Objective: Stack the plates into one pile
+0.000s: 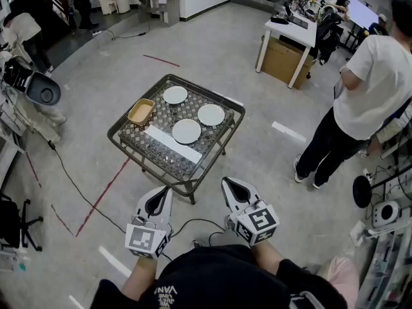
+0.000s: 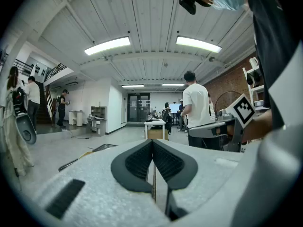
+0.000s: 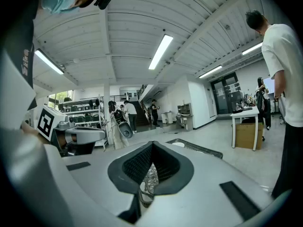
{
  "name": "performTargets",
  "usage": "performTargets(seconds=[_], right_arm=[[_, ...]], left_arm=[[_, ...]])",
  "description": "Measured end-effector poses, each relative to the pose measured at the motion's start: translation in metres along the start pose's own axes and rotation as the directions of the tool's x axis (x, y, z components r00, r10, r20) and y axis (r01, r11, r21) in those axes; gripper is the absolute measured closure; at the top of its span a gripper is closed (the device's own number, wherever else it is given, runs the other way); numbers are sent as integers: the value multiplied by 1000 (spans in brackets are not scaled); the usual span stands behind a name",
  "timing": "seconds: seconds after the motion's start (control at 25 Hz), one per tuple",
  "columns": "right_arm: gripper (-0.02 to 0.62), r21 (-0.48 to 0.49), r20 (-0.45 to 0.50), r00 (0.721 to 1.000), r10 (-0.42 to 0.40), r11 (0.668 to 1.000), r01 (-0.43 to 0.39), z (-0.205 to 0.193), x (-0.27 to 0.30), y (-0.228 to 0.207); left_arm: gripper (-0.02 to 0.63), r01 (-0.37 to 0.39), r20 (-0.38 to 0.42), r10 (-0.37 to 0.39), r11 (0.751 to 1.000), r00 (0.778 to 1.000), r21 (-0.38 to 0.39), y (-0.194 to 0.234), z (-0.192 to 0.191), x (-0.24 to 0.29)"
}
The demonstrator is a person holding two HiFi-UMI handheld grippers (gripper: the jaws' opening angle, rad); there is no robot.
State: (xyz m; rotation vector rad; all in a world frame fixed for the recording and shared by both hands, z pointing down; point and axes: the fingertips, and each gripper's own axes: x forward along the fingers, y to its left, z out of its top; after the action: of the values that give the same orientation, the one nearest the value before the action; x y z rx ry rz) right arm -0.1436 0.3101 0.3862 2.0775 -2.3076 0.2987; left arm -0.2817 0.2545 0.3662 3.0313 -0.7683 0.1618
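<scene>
Three white plates lie apart on a low wicker-and-glass table (image 1: 226, 106): one at the back (image 1: 175, 94), one to the right (image 1: 211, 114), one nearer the middle (image 1: 187, 131). My left gripper (image 1: 162, 192) and right gripper (image 1: 228, 183) hang side by side in front of the table's near edge, both shut and holding nothing. In the left gripper view the gripper (image 2: 152, 141) has its jaws pressed together, with only the table's edge (image 2: 102, 148) showing beyond. The right gripper view shows that gripper (image 3: 151, 144) also shut, with the table rim (image 3: 201, 148) and a plate (image 3: 178, 144) past it.
A tan bowl (image 1: 141, 111) sits at the table's left side and a white strip (image 1: 174, 144) lies along its front. A person in a white shirt (image 1: 376, 85) stands to the right. A cable (image 1: 84, 195) runs across the floor at left. A white desk (image 1: 290, 40) stands beyond.
</scene>
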Motion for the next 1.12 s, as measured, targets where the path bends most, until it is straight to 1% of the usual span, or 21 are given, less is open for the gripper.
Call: performTargets(seconds=[0.16,0.28,0.32,0.36,0.4,0.44,0.56,0.64,0.76,0.88,1.0,1.12], right_arm=[[594,58,22,1000,17,998,-18,-2,7,-13],[594,55,-3,1000,23,998,-23,-6,18,-27],[545,55,-12,1000,28,998,-27,-8,21,-32],[467,59,-21,999,34,998,-33,-9,24,-39],[456,65,-27,999,40,997,-39,-10,28,-46],[456,69,-33,998,49,997,-46,-11,32,-53],[456,71,-52,995,82,994,-78,-11,42,-78],[454,81,-65,993,103,992,-98,-12,47,-104],[451,90,-88,986,143,987,-135,-15,52,-145],[451,88,-105,976,189,980,-180,-14,55,-179],[449,88,-124,964,234,971,-225,-15,60,-203],[449,79,-131,961,245,969,-236,-15,68,-224]], left_arm=[[583,35,-10,-35,999,999,-31,-4,-15,10],[580,48,-36,-50,997,998,-57,-4,-23,25],[571,46,-46,-49,997,998,-67,-4,-26,32],[524,42,-58,-46,996,997,-80,-3,-29,39],[456,36,-71,-42,995,997,-94,-3,-32,46],[422,27,-83,-36,994,996,-108,-2,-34,54],[416,-15,-106,1,991,994,-130,-3,-37,79],[402,-51,-117,34,988,993,-143,-6,-38,101],[399,-110,-124,90,981,988,-158,-17,-39,134],[396,-171,-131,149,969,980,-176,-28,-39,160],[396,-233,-139,209,953,968,-192,-37,-39,176],[396,-257,-133,233,945,963,-203,-40,-37,192]])
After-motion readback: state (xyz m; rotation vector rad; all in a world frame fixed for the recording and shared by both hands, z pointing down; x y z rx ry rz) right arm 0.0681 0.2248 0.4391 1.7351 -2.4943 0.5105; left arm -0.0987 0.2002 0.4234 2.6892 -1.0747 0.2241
